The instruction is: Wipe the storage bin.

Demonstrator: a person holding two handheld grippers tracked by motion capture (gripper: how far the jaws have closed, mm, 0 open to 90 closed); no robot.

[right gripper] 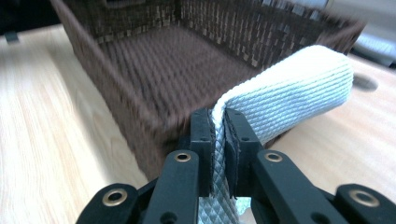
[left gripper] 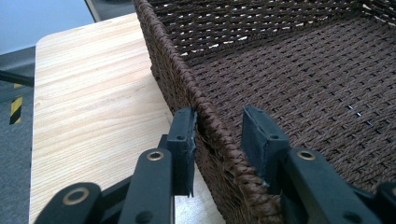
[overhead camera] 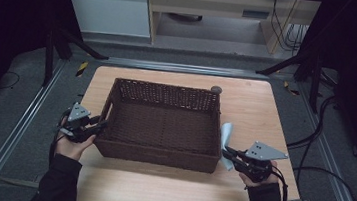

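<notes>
The right claw (right gripper: 218,133) pinched a soft, limp pale ribbed cloth (right gripper: 285,100); the left claw (left gripper: 219,135) loosely straddled the stiff brown woven basket's (left gripper: 205,105) rim.

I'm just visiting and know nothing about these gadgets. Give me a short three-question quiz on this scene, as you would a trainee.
1. True or false: the right hand-held gripper is shut on a pale folded cloth.
2. What straddles the wicker basket wall? A the left hand-held gripper, B the cloth, C a cable.
3. Is the cloth inside the basket or outside it?

Key
1. True.
2. A; one jaw stands outside the wall, one inside, with a gap on the inner side.
3. Outside, by the basket's right end.
</notes>
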